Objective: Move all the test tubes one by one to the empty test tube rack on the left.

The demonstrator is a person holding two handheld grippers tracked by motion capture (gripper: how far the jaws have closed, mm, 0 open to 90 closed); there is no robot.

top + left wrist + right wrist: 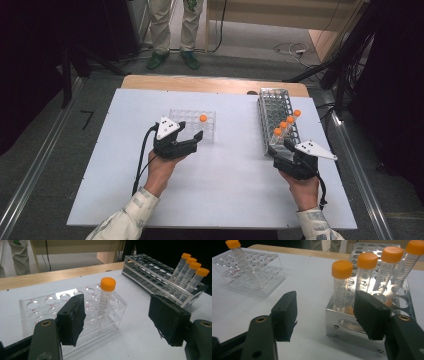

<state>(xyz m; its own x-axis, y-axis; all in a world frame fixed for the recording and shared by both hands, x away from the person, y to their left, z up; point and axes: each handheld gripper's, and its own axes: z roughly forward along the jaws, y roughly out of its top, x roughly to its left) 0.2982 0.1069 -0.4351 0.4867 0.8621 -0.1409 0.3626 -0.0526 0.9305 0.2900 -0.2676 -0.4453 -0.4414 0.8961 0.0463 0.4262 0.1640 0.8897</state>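
Observation:
A clear plastic rack (192, 122) on the white board holds one upright orange-capped tube (203, 118). My left gripper (192, 131) sits just in front of it, open, nothing between its pads. In the left gripper view the tube (106, 305) stands beyond the gap, closer to the left pad (72, 320). A metal rack (274, 112) at the right carries several orange-capped tubes (286, 122) at its near end. My right gripper (281, 147) is open at that near end. In the right gripper view the nearest tube (341, 285) rises just beyond the jaws, untouched.
The white board (225, 185) lies on a wooden table (200, 82). A person's legs (175, 30) stand beyond the far edge. Cables (292, 49) lie on the floor at the back right. Dark stands flank both sides.

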